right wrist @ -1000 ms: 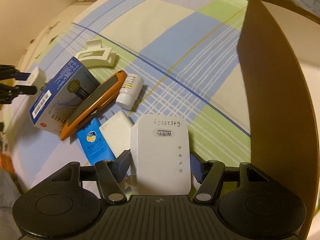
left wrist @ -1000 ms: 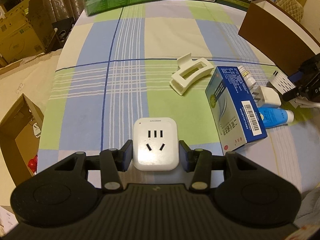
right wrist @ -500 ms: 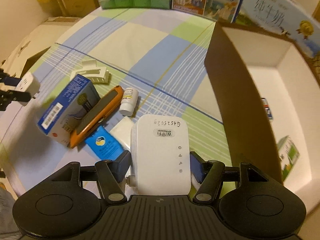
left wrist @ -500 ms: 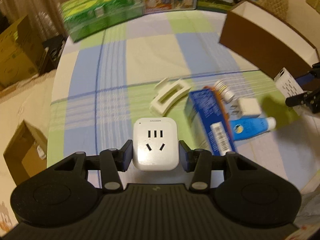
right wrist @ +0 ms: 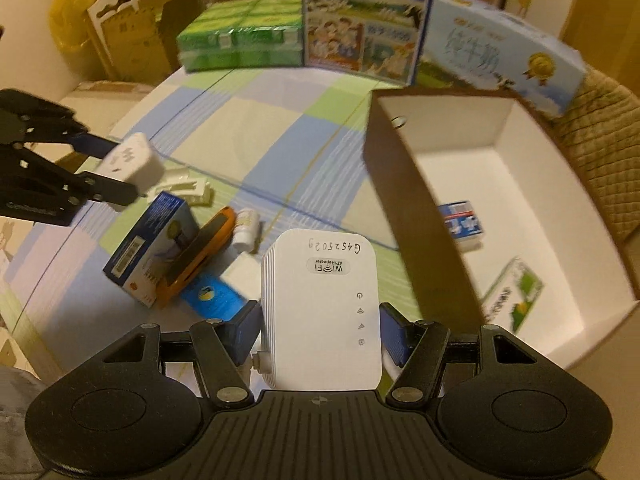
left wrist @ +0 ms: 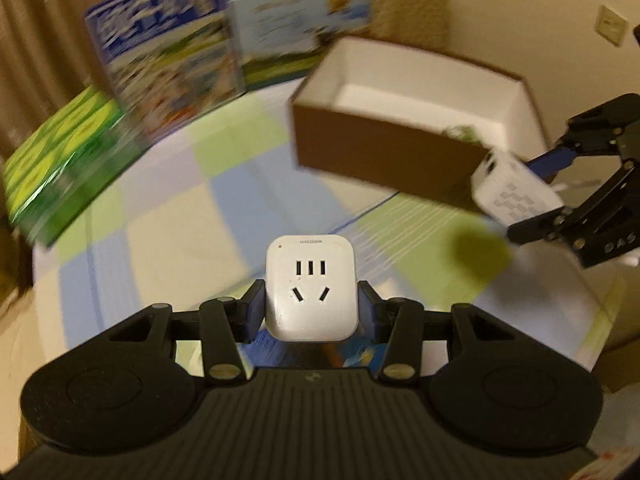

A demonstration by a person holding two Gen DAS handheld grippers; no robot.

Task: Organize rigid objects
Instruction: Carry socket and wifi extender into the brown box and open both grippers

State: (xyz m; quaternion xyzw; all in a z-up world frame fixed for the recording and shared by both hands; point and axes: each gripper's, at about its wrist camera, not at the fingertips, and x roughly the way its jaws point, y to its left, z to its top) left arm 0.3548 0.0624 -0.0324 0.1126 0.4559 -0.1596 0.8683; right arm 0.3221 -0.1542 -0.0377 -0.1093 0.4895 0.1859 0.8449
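White repeater (right wrist: 320, 312) is clamped in the right hand-held gripper (right wrist: 320, 336), nearer the box (right wrist: 404, 184) at right; the left hand-held gripper (left wrist: 311, 312) clasps a socket adapter (left wrist: 311, 288).

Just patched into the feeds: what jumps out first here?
Each tool carries a white device above the checked tablecloth: the left tool clamps a socket adapter, the right tool a WiFi repeater. Right of it gapes the open brown box, two small packets inside.
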